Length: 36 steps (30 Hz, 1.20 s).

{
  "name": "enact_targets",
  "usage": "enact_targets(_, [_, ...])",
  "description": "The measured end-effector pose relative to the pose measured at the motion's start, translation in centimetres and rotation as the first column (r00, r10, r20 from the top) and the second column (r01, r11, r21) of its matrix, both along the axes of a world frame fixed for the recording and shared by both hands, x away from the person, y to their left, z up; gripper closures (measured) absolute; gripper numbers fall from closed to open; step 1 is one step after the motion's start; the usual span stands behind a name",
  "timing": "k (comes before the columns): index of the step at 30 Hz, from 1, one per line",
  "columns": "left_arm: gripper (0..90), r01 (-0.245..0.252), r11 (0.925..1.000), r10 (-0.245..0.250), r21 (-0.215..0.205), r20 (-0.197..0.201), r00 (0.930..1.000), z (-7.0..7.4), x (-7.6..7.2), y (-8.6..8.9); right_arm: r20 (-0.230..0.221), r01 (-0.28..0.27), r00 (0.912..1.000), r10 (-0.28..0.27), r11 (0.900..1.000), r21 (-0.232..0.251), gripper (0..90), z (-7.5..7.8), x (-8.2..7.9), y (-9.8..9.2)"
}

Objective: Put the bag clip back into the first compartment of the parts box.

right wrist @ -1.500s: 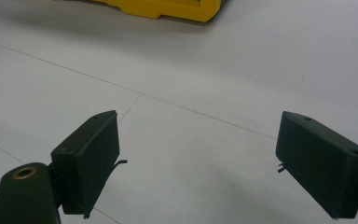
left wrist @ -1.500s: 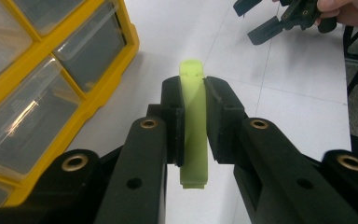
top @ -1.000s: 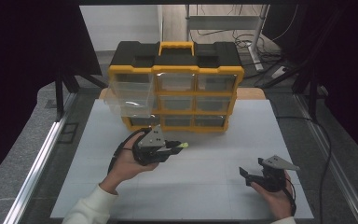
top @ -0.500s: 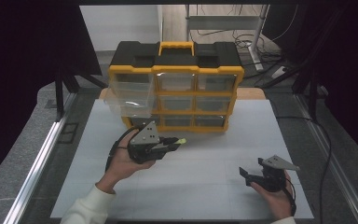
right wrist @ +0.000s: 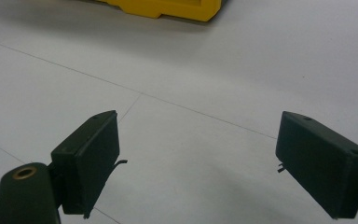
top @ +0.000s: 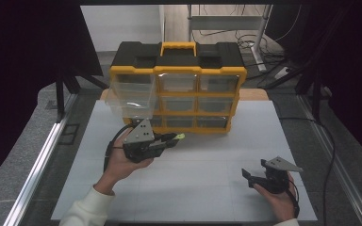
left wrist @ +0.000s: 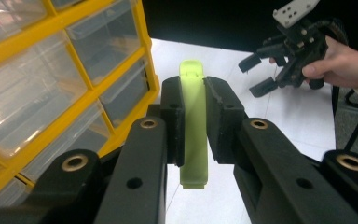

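Green clip (left wrist: 194,126) clamped in left hand-held gripper (left wrist: 195,122), beside yellow drawer organizer (top: 176,89)

The green clip (left wrist: 194,126) looks smooth matt plastic; the organizer (top: 176,75) has glossy clear plastic drawers; the counter (top: 207,160) is matt.

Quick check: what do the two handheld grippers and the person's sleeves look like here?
Both the left gripper and the right gripper are black, each topped by a grey three-cornered plate with small holes. Jaws end in blocky black pads; brass-coloured bushings sit at the pivots. A black cable trails from the left one. Sleeves are white.
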<state>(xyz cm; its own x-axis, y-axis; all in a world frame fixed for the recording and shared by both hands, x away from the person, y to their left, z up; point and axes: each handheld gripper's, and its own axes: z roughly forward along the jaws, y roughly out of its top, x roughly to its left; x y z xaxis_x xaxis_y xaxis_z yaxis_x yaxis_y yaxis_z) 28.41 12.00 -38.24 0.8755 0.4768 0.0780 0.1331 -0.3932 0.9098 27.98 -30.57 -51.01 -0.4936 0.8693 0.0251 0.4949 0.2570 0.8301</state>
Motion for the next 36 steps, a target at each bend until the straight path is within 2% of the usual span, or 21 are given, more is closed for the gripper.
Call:
enact_targets(27, [77.8, -0.028, 0.9981, 0.030, -0.055, 0.042, 0.9987, 1.8, -0.6, 1.5, -0.001, -0.001, 1.0000, 0.001, 1.000, -0.002, 13.7, 0.0, 0.0, 0.0])
enact_targets(36, [77.8, -0.055, 0.9938, 0.062, -0.097, 0.066, 0.9959, 2.3, -0.7, 2.3, 0.001, 0.004, 1.0000, -0.004, 1.000, -0.006, 13.7, 0.0, 0.0, 0.1])
